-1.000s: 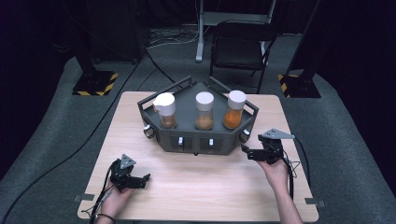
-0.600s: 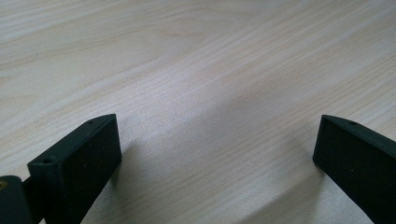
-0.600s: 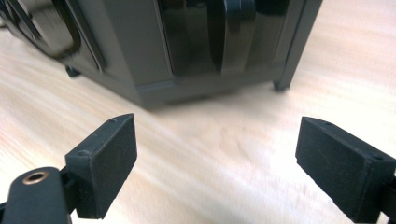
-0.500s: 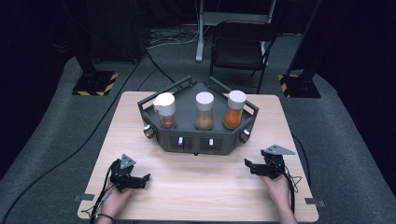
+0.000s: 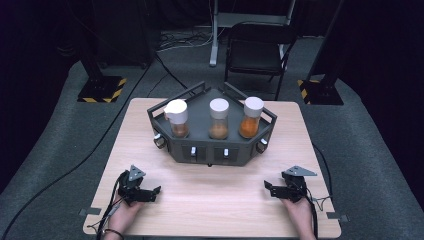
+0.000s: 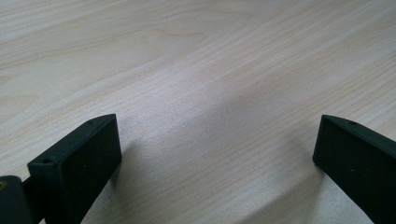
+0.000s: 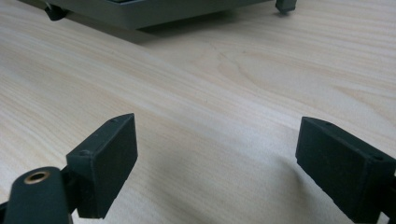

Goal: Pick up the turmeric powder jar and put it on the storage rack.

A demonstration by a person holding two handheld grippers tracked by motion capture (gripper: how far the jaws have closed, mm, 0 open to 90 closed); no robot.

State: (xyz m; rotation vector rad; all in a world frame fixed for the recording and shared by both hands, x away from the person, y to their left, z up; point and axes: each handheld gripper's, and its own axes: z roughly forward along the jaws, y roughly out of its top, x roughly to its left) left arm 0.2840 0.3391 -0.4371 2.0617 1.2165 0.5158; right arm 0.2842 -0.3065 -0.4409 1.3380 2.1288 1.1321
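Two handheld tools rest low over the near edge of the wooden surface (image 5: 210, 200), each with jaws spread and nothing between them: the left gripper (image 5: 154, 192) by the near-left corner, the right gripper (image 5: 270, 188) by the near-right. Both point inward across bare wood. Beyond them, toward the middle, stands a dark angular rack (image 5: 212, 145) holding three white-capped spice jars (image 5: 219, 118) in a row, well apart from either tool; the right gripper looks slightly nearer its closest jar. The right gripper view catches the rack's underside (image 7: 154, 14) ahead, while the left gripper view takes in plain wood grain (image 6: 196, 70).
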